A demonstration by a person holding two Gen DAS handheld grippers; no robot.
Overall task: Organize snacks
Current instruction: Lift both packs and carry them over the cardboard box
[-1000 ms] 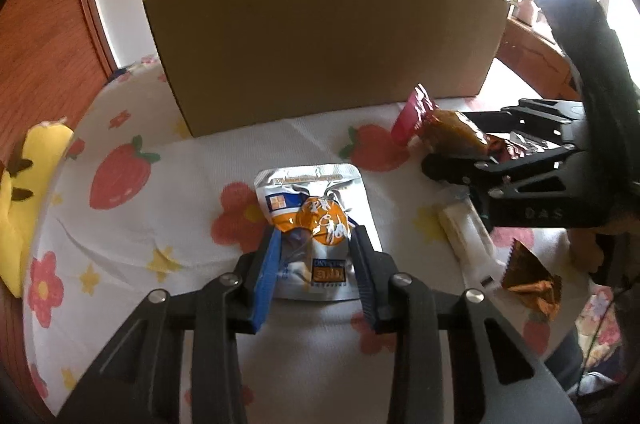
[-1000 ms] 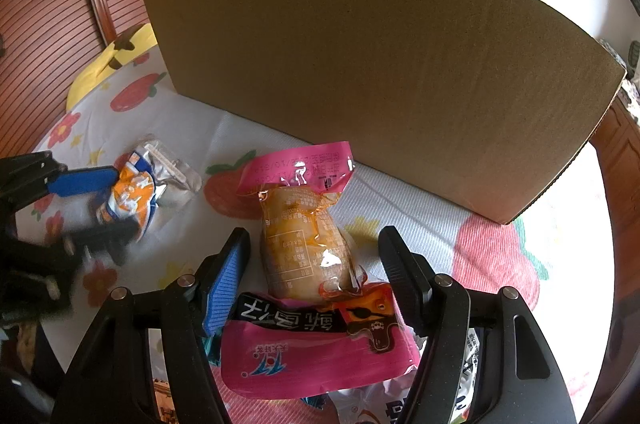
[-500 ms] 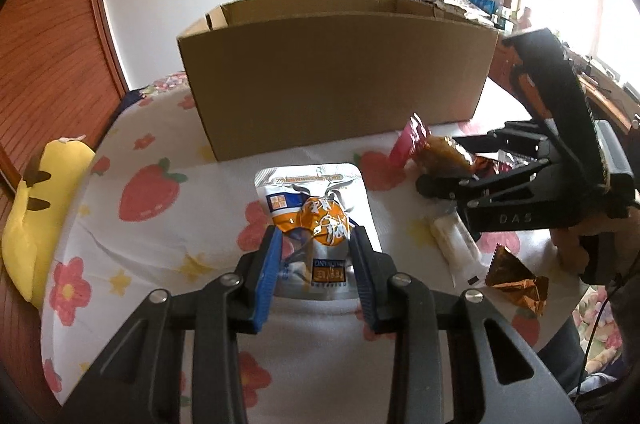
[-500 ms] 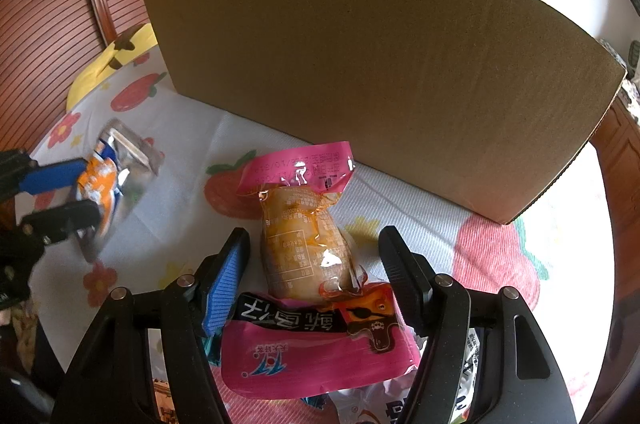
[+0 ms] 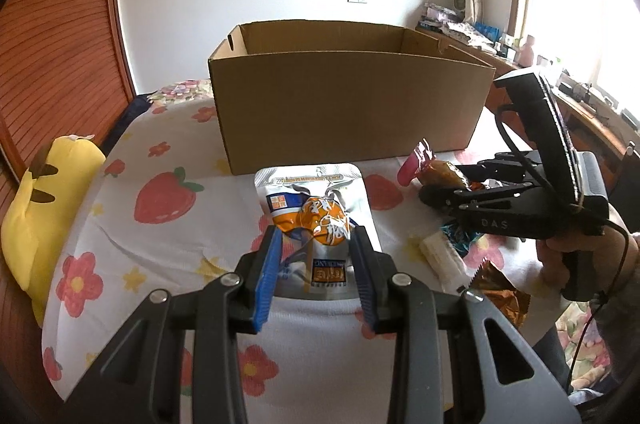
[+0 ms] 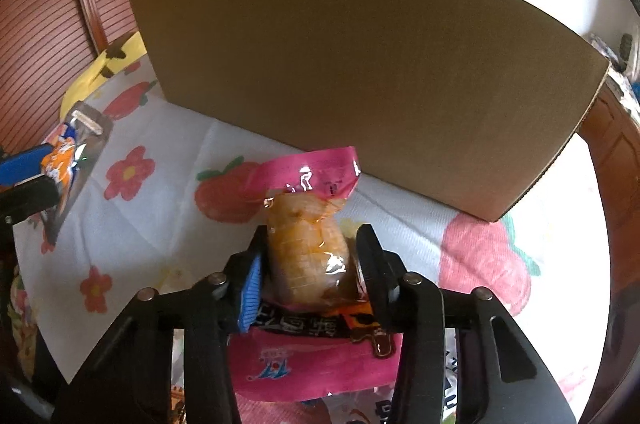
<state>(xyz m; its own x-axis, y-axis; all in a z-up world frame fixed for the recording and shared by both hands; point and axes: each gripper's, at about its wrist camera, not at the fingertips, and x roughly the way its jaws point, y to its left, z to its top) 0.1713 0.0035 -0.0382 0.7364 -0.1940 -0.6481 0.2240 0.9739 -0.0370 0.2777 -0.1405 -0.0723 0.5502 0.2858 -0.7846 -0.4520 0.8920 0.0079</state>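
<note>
Snacks: only the left view shows the cardboard box (image 5: 348, 112) open-topped.

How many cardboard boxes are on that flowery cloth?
1. The open cardboard box stands at the far side of the flowery cloth, behind the snack packets. Nothing suggests another, though it hides what lies behind it.

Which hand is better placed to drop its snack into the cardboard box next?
Left. The left gripper already holds the silver packet clear of the cloth, facing the open box. The right gripper is closing on the pink packet, low on the pile.
</note>
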